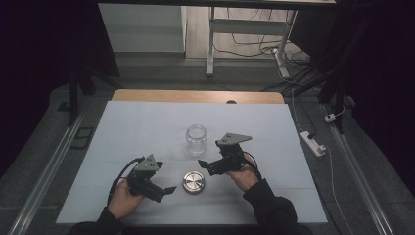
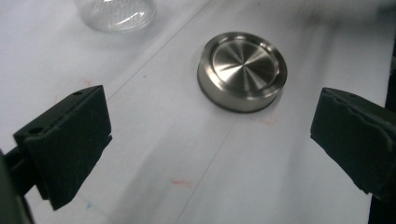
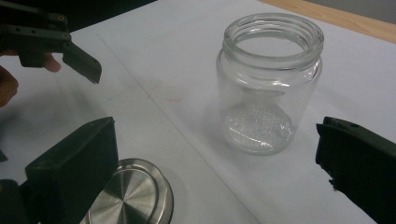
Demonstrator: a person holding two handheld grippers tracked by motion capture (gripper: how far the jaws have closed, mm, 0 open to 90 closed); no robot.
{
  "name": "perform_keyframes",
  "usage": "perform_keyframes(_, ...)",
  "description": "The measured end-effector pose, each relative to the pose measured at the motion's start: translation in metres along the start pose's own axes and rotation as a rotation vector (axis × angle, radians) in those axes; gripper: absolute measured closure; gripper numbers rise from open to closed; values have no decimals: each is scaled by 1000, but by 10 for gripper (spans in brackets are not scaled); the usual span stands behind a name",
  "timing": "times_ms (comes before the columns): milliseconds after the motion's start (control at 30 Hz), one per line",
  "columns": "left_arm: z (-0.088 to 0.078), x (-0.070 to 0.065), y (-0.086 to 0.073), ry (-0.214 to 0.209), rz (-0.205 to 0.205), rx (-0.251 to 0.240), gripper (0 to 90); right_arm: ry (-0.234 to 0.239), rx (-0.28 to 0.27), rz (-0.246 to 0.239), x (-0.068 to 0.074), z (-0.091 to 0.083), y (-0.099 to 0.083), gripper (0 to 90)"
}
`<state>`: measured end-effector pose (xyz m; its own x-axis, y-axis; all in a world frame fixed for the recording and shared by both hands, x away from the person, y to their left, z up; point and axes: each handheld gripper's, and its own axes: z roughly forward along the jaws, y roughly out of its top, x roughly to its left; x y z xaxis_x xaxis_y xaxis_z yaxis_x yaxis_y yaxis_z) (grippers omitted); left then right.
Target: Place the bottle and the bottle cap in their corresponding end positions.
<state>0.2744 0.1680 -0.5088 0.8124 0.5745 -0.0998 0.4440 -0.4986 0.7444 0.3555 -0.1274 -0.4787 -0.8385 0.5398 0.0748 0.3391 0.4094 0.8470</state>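
Left gripper (image 1: 169, 190) hovered just left of the steel lid (image 1: 194, 181), jaws spread wide, gripping nothing. Right gripper (image 1: 201, 163) sat between lid and glass jar (image 1: 196, 139), jaws also wide apart and empty. Lid lay flat on the white table cover (image 1: 122, 127); jar stood upright, uncapped, just behind it.

A glass jar (image 1: 196, 139) stands open on the white table (image 1: 147, 127). A shiny lid (image 1: 194, 181) lies near it, between the left gripper (image 1: 166, 191) and the right gripper (image 1: 205, 165).
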Motion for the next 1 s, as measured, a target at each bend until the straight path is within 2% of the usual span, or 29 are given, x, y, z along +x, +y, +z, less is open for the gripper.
perform_keyframes(233, -12, 1, -9, 27, -26, 0, 0, 11, -10, -14, 8, -7, -4, 0)
perform_keyframes(467, -25, 2, -19, 50, -56, -6, 0, 17, 4, -19, 11, -13, -11, 0)
perform_keyframes(900, -43, 2, -35, 84, -95, -12, 0, -22, 16, -28, 11, -36, -26, 0)
perform_keyframes(1000, -48, 2, -40, 93, -108, -22, 0, -35, 7, -16, 9, -44, -29, 0)
